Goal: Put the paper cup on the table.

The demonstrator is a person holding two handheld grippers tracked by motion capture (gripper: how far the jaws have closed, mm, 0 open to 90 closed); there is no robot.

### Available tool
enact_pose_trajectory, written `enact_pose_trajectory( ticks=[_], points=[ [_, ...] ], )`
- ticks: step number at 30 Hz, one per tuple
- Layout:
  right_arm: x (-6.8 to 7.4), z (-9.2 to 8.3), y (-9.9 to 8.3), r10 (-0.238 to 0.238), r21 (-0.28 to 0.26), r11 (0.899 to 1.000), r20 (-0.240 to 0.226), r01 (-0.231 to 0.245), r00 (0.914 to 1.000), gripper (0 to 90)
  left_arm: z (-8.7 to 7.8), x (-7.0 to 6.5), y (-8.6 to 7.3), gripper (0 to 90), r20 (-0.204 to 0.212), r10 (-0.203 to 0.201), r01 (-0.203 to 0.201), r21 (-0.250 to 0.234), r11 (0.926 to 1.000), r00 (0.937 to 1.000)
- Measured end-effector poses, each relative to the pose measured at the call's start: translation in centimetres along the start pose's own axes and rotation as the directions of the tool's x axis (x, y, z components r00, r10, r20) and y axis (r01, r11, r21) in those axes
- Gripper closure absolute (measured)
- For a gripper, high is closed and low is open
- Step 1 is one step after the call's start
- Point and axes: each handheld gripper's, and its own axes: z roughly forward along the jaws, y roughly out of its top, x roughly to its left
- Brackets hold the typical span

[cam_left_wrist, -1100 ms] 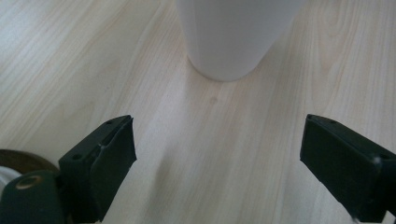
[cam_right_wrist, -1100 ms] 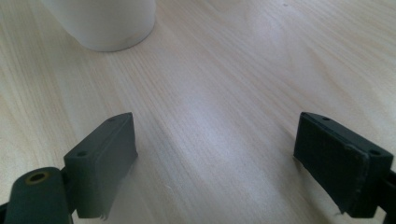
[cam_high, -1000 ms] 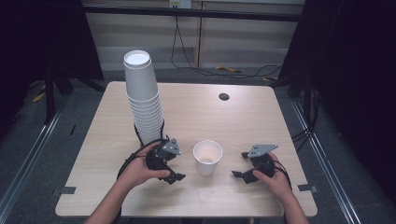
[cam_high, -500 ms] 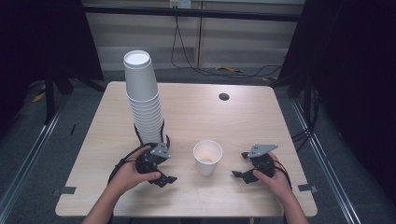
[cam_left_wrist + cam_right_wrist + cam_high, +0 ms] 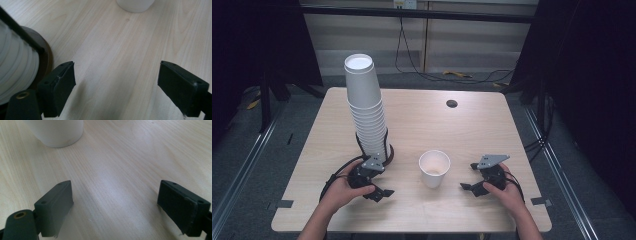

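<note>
Jaws of matte black blocks gape empty on both grippers over pale woodgrain table [image 5: 472, 125], the left gripper [image 5: 379, 192] just closing, near a smooth white paper cup [image 5: 434, 168].

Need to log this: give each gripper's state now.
Left gripper: open, holding nothing, jaws have just been closing over bare pale wooden table.
Right gripper: open, holding nothing.
</note>
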Motion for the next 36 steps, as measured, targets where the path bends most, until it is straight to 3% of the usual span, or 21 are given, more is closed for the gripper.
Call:
enact_pose_trajectory(
  ticks=[8,17,20,24,28,36],
  points=[
    [0.0,0.0,0.0,0.002,0.000,1.000,0.000,-0.002,1.0000,12.4,0.0,0.2,-1.6,14.9,-0.007,-0.028,0.028,-0.001,0.9996,0.9996],
    [0.0,0.0,0.0,0.002,0.000,1.000,0.000,-0.002,1.0000,12.4,0.3,0.5,-2.9,15.0,-0.032,-0.015,0.015,0.004,0.9999,0.9994],
    [0.0,0.0,0.0,0.000,0.000,1.000,0.000,0.000,1.0000,12.4,0.4,0.4,-3.3,14.8,-0.040,-0.022,0.021,-0.025,0.9995,0.9989],
    [0.0,0.0,0.0,-0.001,0.000,1.000,0.000,0.001,1.0000,12.4,0.4,0.3,-3.7,14.4,-0.061,0.012,-0.014,-0.038,0.9992,0.9981],
    [0.0,0.0,0.0,0.001,0.000,1.000,0.000,-0.001,1.0000,12.4,0.4,0.3,-4.6,13.5,-0.067,0.000,-0.007,-0.111,0.9937,0.9978],
    [0.0,0.0,0.0,0.001,0.000,1.000,0.001,-0.001,1.0000,12.3,0.4,0.2,-4.7,14.0,-0.068,0.000,-0.007,-0.110,0.9940,0.9977]
  ],
)
